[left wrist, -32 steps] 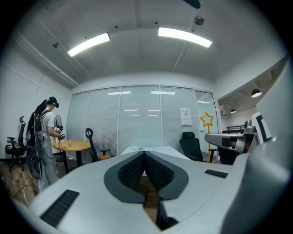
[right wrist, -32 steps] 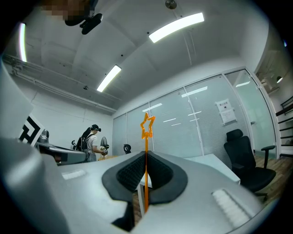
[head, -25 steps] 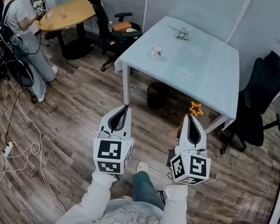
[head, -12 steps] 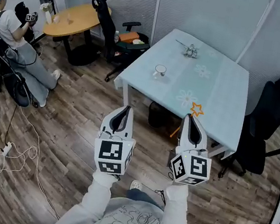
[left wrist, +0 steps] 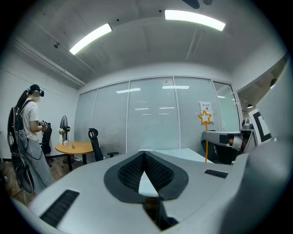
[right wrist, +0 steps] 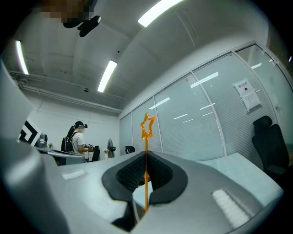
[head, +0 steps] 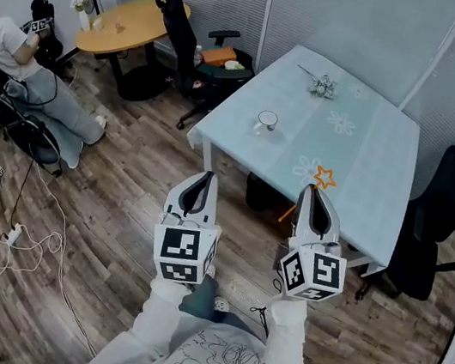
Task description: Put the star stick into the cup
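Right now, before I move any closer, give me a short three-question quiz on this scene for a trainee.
1. True or false: the star stick already stands in the cup.
2. Where is the cup? A, on the round wooden table; B, on the pale blue table; C, on the floor.
3. Which gripper holds the star stick, and what is the other one doing?

Key
1. False: the stick is held away from the cup.
2. B.
3. The right gripper is shut on the stick, star end up. The left gripper is shut with nothing between its jaws.
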### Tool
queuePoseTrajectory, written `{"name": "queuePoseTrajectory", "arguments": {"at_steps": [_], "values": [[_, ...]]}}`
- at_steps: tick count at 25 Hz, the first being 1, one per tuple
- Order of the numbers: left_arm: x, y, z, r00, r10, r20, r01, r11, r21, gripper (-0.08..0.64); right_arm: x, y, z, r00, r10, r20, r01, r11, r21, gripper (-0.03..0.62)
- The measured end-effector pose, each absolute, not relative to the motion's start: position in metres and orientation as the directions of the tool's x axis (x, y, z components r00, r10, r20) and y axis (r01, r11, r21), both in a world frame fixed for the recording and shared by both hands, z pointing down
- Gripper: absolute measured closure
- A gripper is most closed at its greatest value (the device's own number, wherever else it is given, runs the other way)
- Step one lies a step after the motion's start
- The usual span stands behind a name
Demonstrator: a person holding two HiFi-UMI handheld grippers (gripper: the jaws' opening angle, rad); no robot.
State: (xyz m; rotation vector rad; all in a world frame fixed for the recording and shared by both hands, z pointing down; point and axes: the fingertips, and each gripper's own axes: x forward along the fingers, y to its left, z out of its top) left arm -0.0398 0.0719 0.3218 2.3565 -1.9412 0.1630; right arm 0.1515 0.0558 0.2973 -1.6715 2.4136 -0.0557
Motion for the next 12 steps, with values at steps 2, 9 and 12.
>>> {"name": "queuePoseTrajectory", "arguments": {"at_steps": [2,9,12], "values": [[-0.041,0.06,0.325,0.186,-0.972,0.143,-0.982,-0.189,-0.003,0.554,0.151,0.044,0.3,-0.339,-0.93,-0.144,-0.921,0.359,-0.152,0.578],[-0.046,0.006,0.334,0.19,-0.972,0.141,-0.982,-0.191,0.006,0.554,0.149,-0.007,0.306,-0.336,-0.931,-0.145,-0.924,0.355,-0.143,0.578],[-0.045,-0.027,0.338,0.207,-0.969,0.137,-0.978,-0.208,0.009,0.554,0.146,-0.037,0.307,-0.33,-0.932,-0.149,-0.927,0.35,-0.136,0.578]]}}
